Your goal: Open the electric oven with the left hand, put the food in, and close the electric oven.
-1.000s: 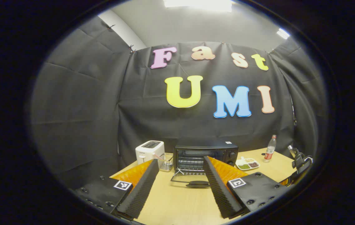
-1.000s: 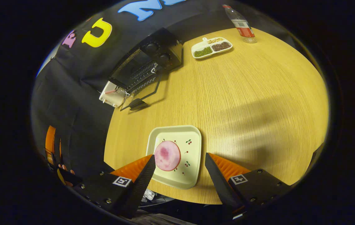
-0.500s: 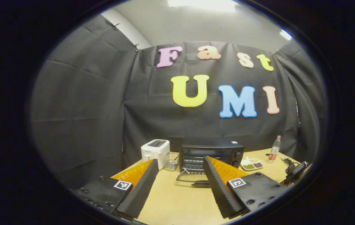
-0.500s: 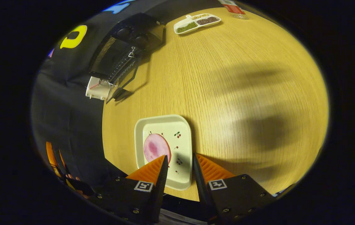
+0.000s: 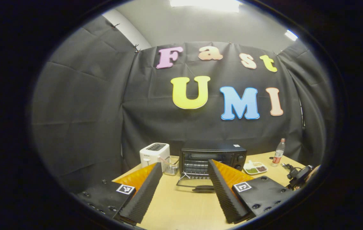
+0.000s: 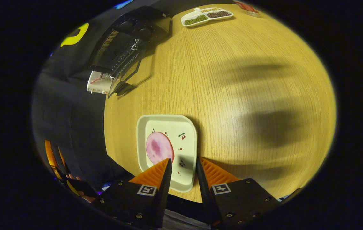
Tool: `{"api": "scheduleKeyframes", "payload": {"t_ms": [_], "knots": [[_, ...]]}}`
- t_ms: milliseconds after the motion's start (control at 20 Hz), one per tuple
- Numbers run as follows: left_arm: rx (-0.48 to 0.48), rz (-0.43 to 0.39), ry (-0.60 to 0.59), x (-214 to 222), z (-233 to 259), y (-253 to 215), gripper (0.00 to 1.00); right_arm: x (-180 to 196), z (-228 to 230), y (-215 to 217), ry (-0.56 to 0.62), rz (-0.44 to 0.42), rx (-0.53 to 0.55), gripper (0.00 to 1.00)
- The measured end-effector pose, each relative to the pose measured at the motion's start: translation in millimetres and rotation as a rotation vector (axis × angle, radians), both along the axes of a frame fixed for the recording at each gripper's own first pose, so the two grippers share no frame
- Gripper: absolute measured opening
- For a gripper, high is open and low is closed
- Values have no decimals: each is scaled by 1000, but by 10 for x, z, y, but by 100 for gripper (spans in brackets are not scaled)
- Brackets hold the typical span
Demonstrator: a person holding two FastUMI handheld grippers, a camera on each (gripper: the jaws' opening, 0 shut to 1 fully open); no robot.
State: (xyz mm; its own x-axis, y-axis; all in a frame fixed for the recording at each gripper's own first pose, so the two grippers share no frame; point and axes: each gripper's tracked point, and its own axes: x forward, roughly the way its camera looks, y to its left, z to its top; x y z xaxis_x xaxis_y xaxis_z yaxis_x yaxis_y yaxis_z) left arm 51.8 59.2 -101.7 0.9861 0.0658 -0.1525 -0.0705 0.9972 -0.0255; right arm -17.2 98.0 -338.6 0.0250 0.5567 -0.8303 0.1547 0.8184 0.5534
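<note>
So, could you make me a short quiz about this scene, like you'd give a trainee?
1. True or false: the oven has its door shut.
2. What lies on the plate? A) a pink round slice B) an apple C) a bread roll
3. Fill in: in the left gripper view, the white toaster stands on the oven's ____ side.

Key: 1 false, the door is folded down towards the table. 2 A. 3 left.
</note>
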Motion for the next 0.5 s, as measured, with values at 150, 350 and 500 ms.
{"api": "scheduleKeyframes", "payload": {"t_ms": [150, 350, 500], "knots": [[8, -9, -4, 35, 9, -38, 100, 27, -20, -137, -13, -57, 7, 3], [8, -12, 4, 29, -21, -47, 100, -6, -7, -92, -10, -64, 23, 1], [4, -11, -1, 43, 3, -37, 100, 40, -9, -115, -29, -79, 22, 1]]}}
